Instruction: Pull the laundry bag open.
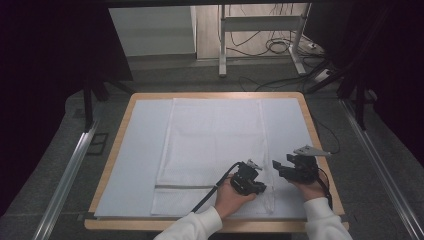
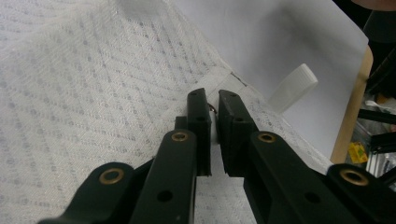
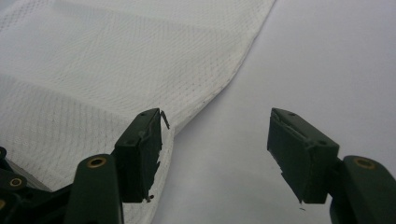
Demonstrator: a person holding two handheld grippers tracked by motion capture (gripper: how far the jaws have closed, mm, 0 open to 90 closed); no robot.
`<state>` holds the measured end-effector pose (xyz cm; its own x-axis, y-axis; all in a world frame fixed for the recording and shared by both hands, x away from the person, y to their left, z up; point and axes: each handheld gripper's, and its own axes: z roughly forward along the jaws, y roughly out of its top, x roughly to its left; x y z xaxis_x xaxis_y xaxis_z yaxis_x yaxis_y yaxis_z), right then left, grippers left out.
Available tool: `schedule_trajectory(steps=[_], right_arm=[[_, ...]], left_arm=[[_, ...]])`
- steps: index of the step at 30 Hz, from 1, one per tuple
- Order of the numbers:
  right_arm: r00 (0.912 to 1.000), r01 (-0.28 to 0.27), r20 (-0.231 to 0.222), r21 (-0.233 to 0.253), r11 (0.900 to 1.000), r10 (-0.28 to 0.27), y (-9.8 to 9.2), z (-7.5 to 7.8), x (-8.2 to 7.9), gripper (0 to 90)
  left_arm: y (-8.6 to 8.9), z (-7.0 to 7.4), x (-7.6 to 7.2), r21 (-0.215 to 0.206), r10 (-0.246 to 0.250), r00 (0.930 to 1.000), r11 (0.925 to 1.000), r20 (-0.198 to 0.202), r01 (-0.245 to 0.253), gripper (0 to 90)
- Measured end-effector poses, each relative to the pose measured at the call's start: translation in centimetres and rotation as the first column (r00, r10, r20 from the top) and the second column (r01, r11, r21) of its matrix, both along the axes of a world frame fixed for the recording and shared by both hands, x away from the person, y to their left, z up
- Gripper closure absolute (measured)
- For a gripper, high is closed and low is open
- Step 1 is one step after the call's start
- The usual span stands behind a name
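On the tabletop [image 1: 320,145], a woven white towel [image 1: 210,145] lies lengthwise away; left gripper [image 1: 256,185] clenched on its edge, right gripper [image 1: 281,167] released.

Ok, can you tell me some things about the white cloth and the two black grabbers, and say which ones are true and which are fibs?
1. The white woven cloth lies spread flat on the pale sheet covering the wooden-edged table. True.
2. The left black two-jaw gripper has its jaws wide open. False: they stand almost together, pinching the cloth's edge.
3. The right black two-jaw gripper has its jaws open. True: they stand far apart, beside the cloth's right edge.
4. The cloth is bright red. False: it is white, with a thin grey stripe near its front end.
5. Both grippers are at the far end of the table. False: they are at the near right corner of the cloth.
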<state>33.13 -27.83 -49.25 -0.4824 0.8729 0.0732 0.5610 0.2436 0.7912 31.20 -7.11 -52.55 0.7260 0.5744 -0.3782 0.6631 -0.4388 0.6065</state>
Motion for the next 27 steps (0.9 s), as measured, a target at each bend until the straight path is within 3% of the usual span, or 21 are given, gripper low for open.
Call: schedule_trajectory(steps=[10, 27], right_arm=[[0.9998, -0.015, -0.016, 0.003, 1.000, 0.015, -0.11, -0.08, 0.00, 34.4], [0.9906, -0.066, -0.117, 0.044, 0.997, 0.071, 0.50, -0.28, -0.05, 32.2]], left_arm=[[0.18, -0.08, 0.11, -0.017, 0.001, 0.9999, 0.9999, -0.013, -0.001, 85.4], [0.51, -0.04, 0.14, -0.045, 0.003, 0.9999, 0.9990, -0.015, -0.004, 86.1]])
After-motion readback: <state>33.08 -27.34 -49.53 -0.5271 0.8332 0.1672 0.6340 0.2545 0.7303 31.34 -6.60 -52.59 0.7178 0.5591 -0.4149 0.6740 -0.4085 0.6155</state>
